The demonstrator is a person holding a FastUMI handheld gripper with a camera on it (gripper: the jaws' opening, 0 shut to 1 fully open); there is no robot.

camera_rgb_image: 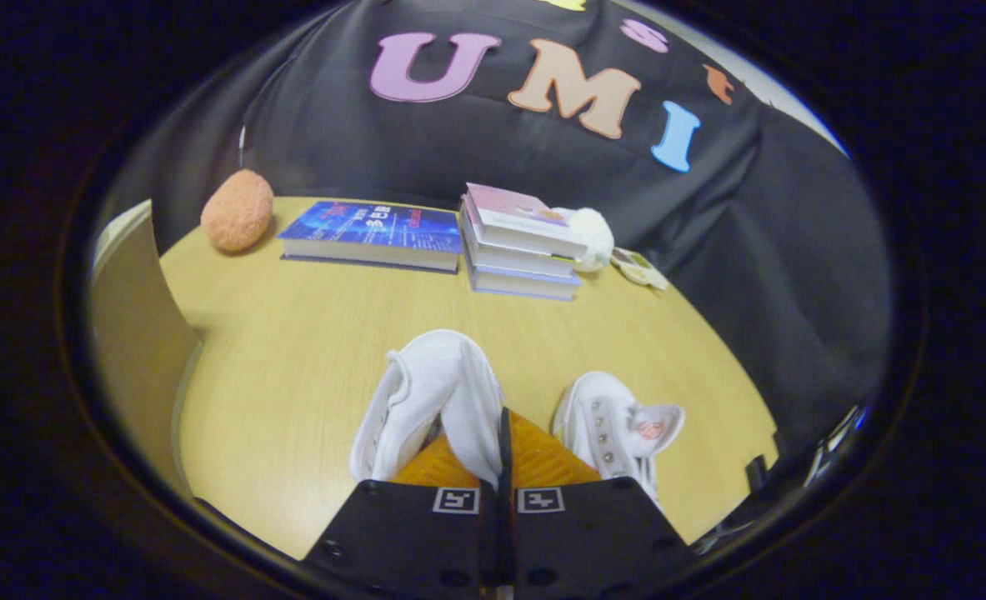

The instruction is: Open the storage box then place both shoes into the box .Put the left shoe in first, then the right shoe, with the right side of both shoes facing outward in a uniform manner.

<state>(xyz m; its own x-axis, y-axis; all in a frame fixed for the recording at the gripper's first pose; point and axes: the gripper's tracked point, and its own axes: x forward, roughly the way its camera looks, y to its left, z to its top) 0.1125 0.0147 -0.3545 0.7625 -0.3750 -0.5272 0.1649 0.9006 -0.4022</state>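
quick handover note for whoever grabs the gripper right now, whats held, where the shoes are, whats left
Gripper: fingers pinched shut on a flap of the white shoe.
Second shoe lies on the table just to its right, untouched.
A beige panel stands on the left, possibly the box; can't tell if it's open.
Done: first shoe gripped.
Left: put it in the box, then the other.

Your tongs point(505, 442) are pinched on the near shoe point(430, 400); the second shoe point(613, 425) sits just right of it. Beyond that near shoe, bare worktop point(334, 325) runs to the flat book point(376, 233) and book stack point(518, 242). A pale panel point(134, 325) blocks its left.
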